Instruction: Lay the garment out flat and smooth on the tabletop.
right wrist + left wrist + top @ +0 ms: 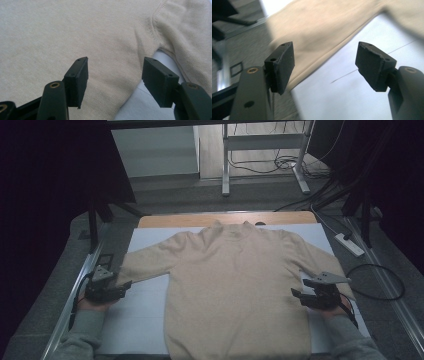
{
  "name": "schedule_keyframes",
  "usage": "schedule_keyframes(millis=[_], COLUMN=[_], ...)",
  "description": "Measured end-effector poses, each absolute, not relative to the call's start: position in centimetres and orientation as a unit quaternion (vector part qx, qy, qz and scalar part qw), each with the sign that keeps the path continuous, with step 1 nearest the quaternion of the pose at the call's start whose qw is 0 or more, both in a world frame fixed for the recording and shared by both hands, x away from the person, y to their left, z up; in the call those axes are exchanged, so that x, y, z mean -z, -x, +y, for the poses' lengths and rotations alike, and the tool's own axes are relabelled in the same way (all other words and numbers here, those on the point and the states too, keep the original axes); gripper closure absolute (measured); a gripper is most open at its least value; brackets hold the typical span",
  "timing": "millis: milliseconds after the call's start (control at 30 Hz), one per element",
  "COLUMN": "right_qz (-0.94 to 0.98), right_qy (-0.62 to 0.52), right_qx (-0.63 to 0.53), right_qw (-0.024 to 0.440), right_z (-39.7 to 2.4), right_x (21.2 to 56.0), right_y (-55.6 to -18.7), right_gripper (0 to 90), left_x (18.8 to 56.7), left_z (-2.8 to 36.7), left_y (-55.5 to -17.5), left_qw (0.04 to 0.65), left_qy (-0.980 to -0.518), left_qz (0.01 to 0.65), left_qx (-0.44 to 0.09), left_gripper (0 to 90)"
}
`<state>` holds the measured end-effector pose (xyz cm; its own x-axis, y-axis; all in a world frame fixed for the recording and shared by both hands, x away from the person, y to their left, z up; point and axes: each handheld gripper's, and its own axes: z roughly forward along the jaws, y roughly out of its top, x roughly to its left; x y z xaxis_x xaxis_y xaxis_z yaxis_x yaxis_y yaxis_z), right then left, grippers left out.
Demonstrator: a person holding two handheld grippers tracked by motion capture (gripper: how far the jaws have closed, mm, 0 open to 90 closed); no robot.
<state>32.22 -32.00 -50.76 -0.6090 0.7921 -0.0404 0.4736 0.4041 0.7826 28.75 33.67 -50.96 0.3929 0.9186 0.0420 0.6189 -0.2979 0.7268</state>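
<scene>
Across the white surface (145, 320) a beige sweater (235, 285) lies flat for folding; left tongs (126, 284) and right tongs (299, 289) gape wide, empty, beside its sleeves.

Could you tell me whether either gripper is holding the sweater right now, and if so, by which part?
Nothing is held. The left gripper stands open by a sleeve of the sweater; the right gripper is open over its side near the armpit.
</scene>
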Motion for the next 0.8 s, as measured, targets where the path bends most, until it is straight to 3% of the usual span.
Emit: schedule_keyframes(millis=[533, 800], right_qz=[0.812, 0.813], right_qy=[-0.384, -0.377], right_qx=[-0.388, -0.396], right_qw=[0.207, 0.199], right_z=[-32.0, -31.9], right_x=[50.7, 50.6], right_y=[-32.1, -31.9], right_gripper=[37.1, 35.9], left_x=[49.8, 50.3], left_z=[27.2, 25.3], left_y=[-29.4, -29.7], left_qw=[0.392, 0.4], left_qy=[-0.782, -0.788], left_qz=[0.446, 0.437], left_qx=[-0.19, -0.167], left_gripper=[25.9, 22.9])
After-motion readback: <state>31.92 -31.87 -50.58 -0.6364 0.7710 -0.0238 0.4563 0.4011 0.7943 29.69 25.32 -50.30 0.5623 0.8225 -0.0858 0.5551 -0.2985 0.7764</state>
